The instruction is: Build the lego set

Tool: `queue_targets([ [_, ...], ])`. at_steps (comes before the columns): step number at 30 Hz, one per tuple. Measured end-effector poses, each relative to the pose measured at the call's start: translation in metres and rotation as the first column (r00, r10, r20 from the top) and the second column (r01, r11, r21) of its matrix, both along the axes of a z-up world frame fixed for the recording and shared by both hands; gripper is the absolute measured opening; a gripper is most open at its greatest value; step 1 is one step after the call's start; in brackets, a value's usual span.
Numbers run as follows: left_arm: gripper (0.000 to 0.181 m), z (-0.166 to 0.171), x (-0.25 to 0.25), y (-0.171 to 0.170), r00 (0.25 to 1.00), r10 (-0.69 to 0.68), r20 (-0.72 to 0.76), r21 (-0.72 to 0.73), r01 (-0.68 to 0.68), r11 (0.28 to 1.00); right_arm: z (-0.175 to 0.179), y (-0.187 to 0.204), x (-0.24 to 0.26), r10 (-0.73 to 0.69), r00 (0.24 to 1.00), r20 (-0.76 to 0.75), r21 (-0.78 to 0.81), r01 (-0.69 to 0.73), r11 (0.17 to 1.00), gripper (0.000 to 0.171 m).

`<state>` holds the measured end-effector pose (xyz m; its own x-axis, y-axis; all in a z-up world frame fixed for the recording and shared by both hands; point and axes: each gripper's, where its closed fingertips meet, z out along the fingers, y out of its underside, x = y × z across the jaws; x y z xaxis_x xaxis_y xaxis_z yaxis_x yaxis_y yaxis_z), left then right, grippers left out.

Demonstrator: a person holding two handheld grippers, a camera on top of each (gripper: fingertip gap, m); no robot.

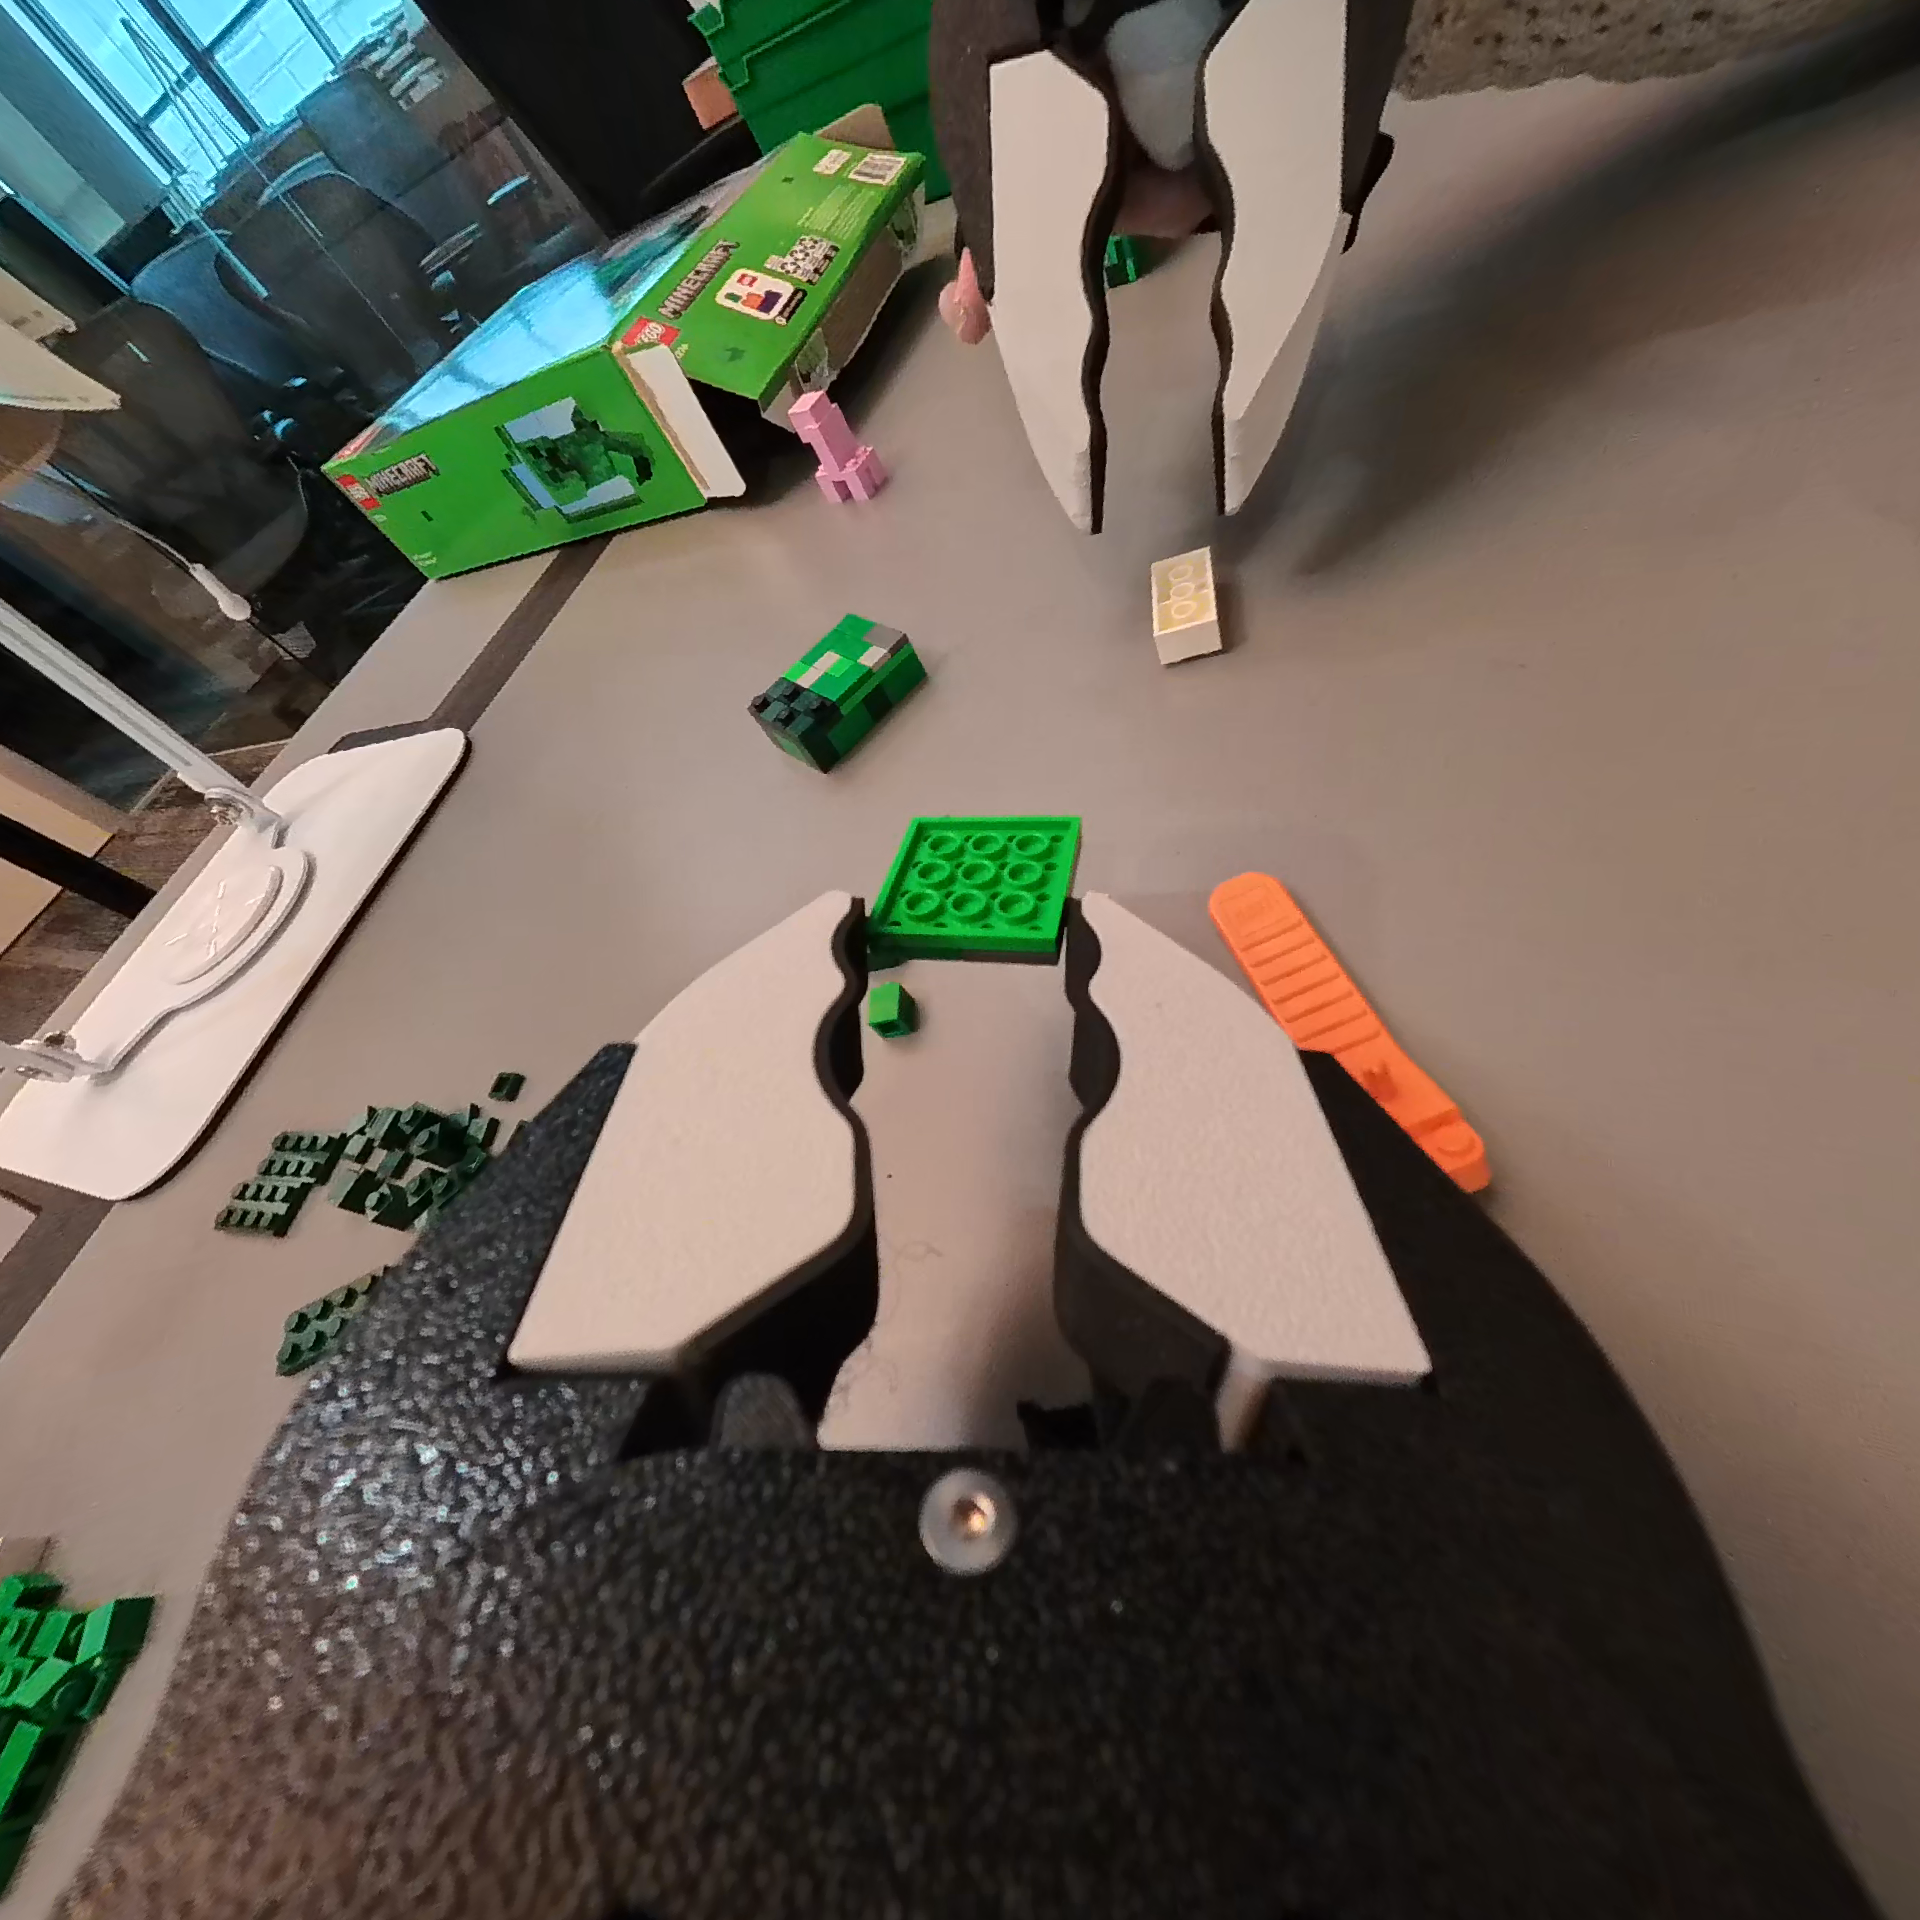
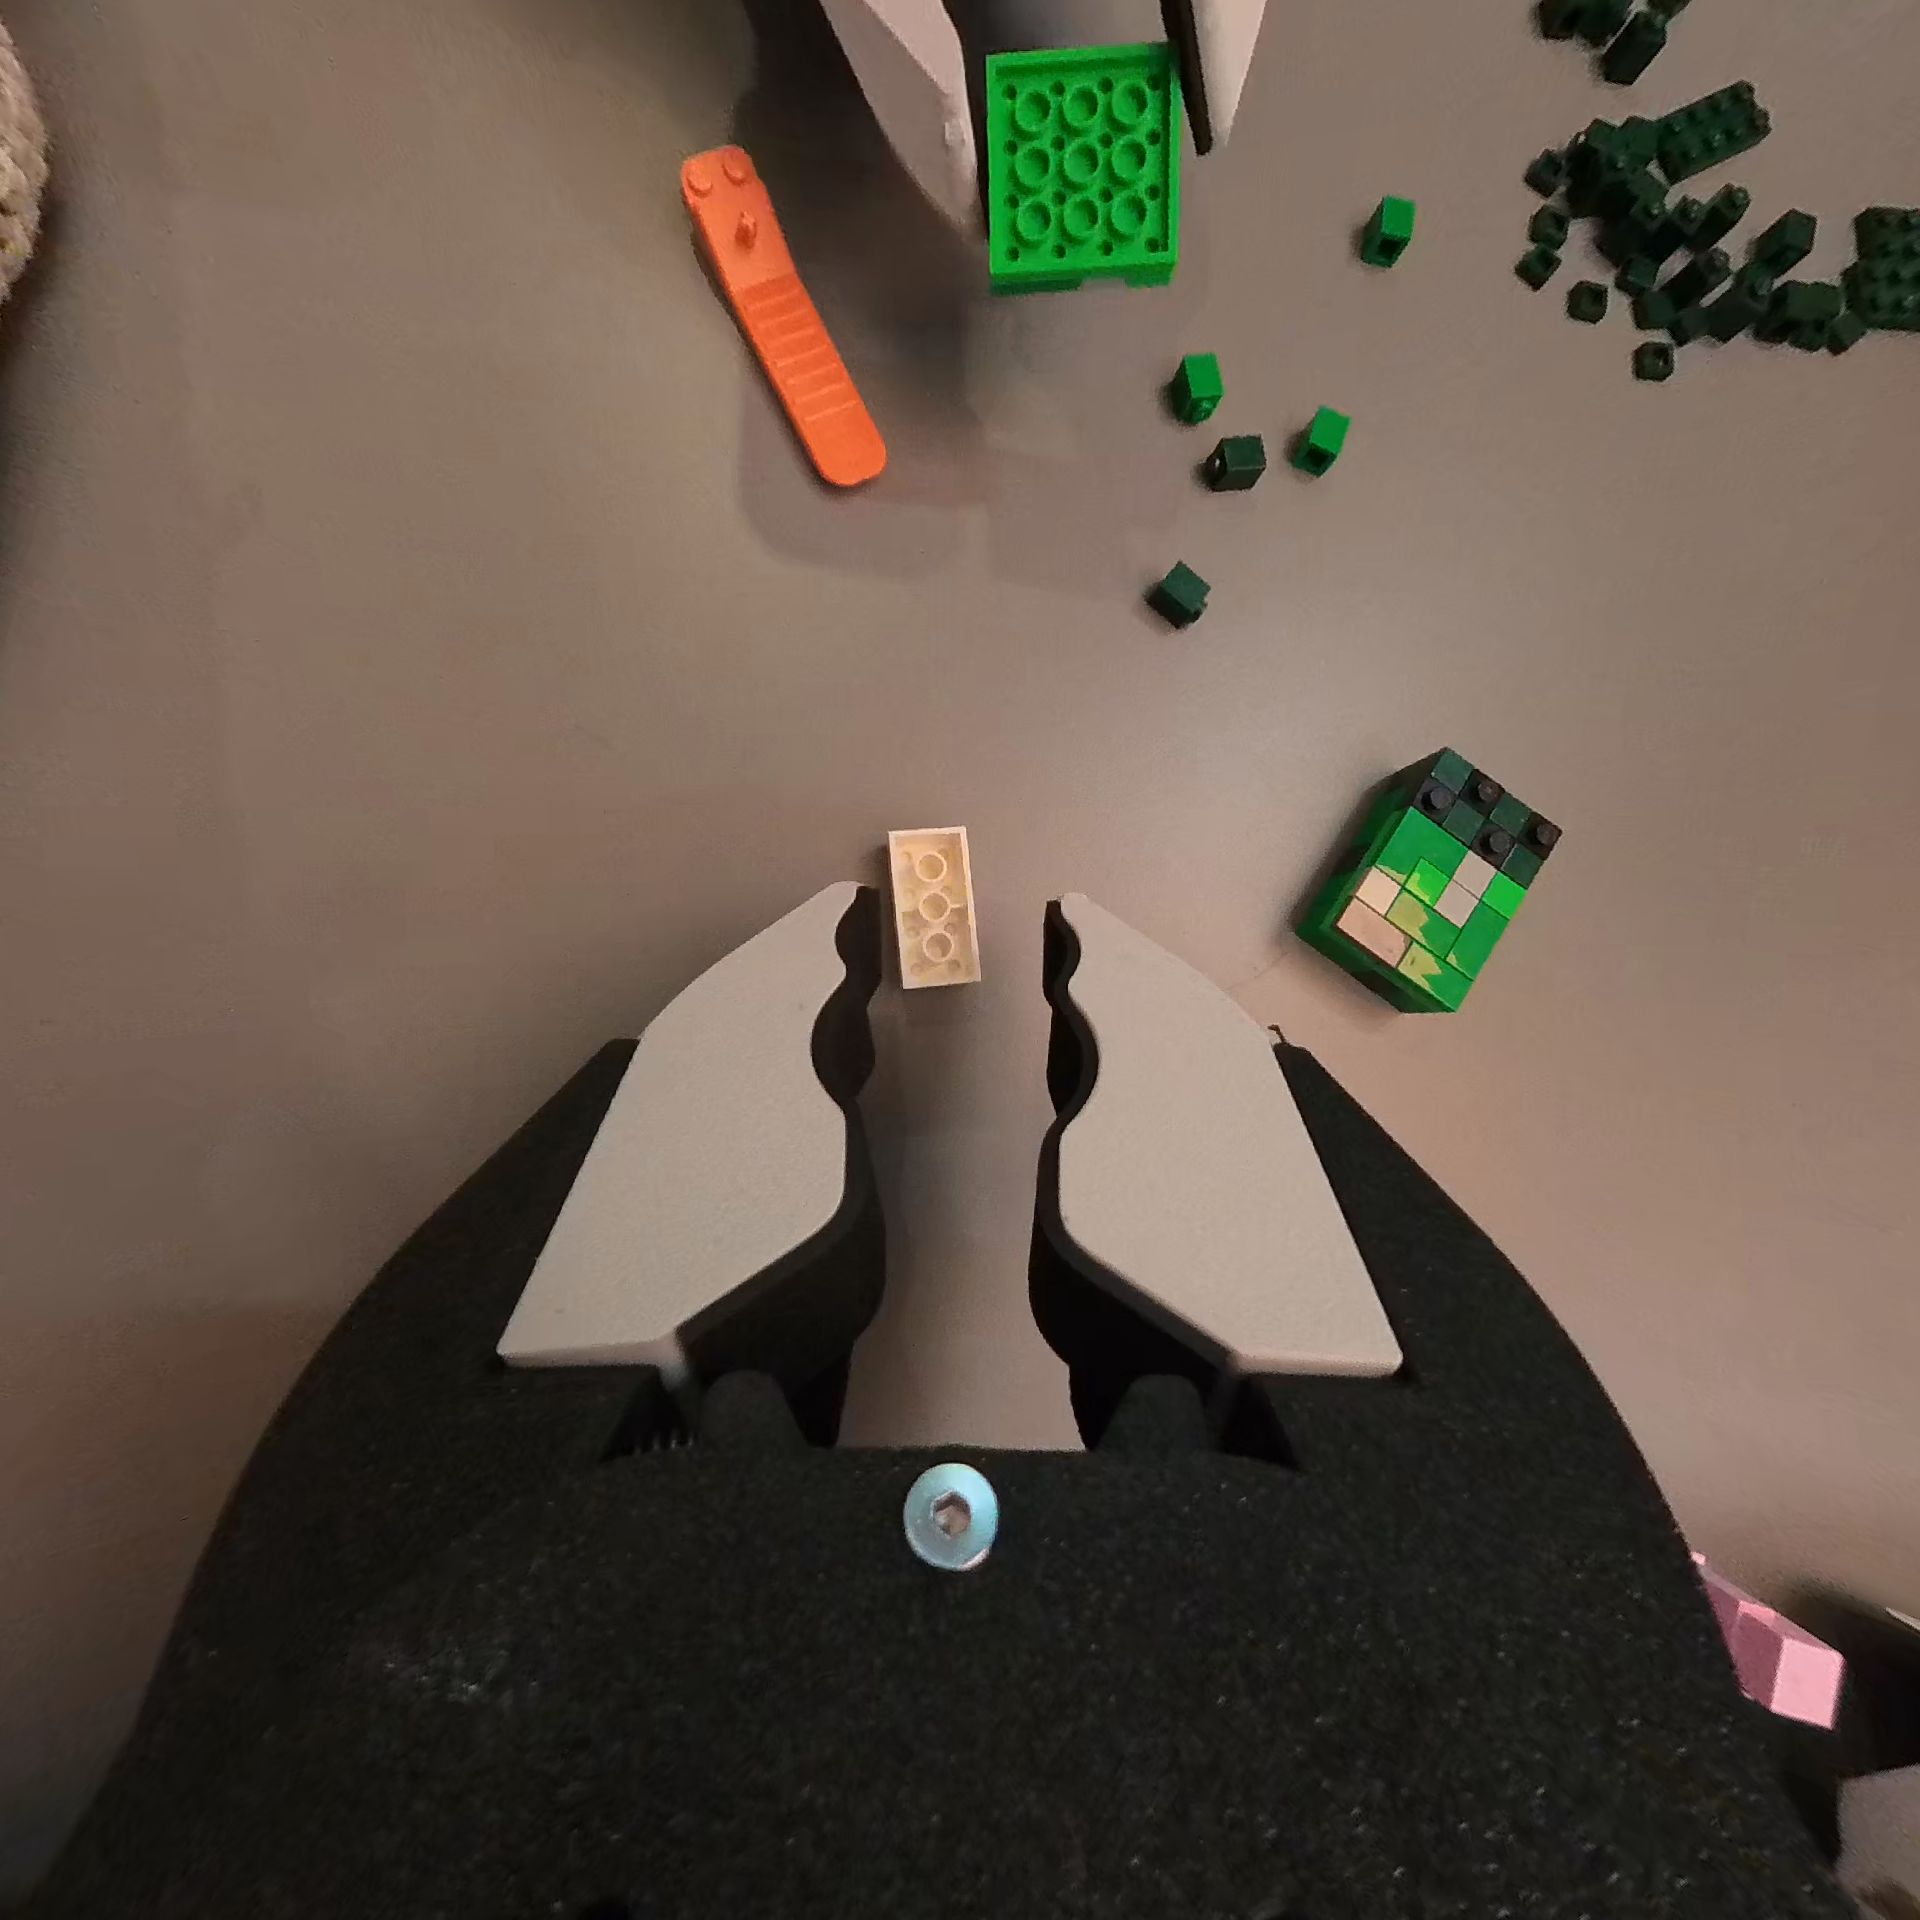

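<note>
A bright green square plate (image 1: 982, 883) lies underside up on the grey table. My left gripper (image 1: 968, 925) is open, with its fingertips close on either side of the plate's near edge; both also show at the top of the right wrist view, the plate (image 2: 1081, 166) between the left gripper's fingers (image 2: 945, 125). A small green brick (image 1: 891, 1010) lies between the left fingers. My right gripper (image 2: 956, 899) is open and hovers over a white brick (image 2: 933, 906), also underside up, which sits near its left finger. The left wrist view shows the right gripper (image 1: 1162, 514) just above the white brick (image 1: 1187, 605).
A built green block (image 1: 840, 691) (image 2: 1429, 883) lies mid-table. An orange brick separator (image 1: 1340, 1023) (image 2: 779, 322) lies beside the plate. Dark green pieces (image 1: 384, 1153) (image 2: 1714, 229), loose small bricks (image 2: 1236, 457), a pink figure (image 1: 836, 457), the green set box (image 1: 582, 416) and a white lamp base (image 1: 229, 935) surround the work area. About 12 cm separates my left fingertips from my right. From the left gripper's tips to the small green brick (image 1: 891, 1010) is close to 4 cm.
</note>
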<state>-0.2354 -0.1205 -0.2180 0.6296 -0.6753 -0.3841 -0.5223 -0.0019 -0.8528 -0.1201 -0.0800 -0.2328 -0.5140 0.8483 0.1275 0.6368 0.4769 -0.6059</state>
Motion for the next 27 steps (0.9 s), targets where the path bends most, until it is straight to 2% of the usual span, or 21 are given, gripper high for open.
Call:
queue_targets([
  [12, 0.036, 0.000, 0.000, 0.000, 1.000, 0.000, 0.000, 0.000, 0.000, 1.000, -0.003, 0.002, 0.000, -0.013, 1.000, 0.003, 0.007, 0.013, 1.000, 0.030],
  [19, 0.036, 0.000, 0.001, 0.001, 1.000, 0.000, 0.000, 0.000, 0.000, 1.000, -0.007, 0.001, 0.002, -0.009, 1.000, 0.024, -0.015, 0.009, 1.000, 0.038],
  [27, 0.036, 0.000, 0.001, 0.001, 1.000, -0.001, 0.001, -0.001, 0.001, 1.000, -0.016, -0.001, 0.001, 0.022, 0.998, 0.057, 0.003, -0.022, 1.000, 0.032],
])
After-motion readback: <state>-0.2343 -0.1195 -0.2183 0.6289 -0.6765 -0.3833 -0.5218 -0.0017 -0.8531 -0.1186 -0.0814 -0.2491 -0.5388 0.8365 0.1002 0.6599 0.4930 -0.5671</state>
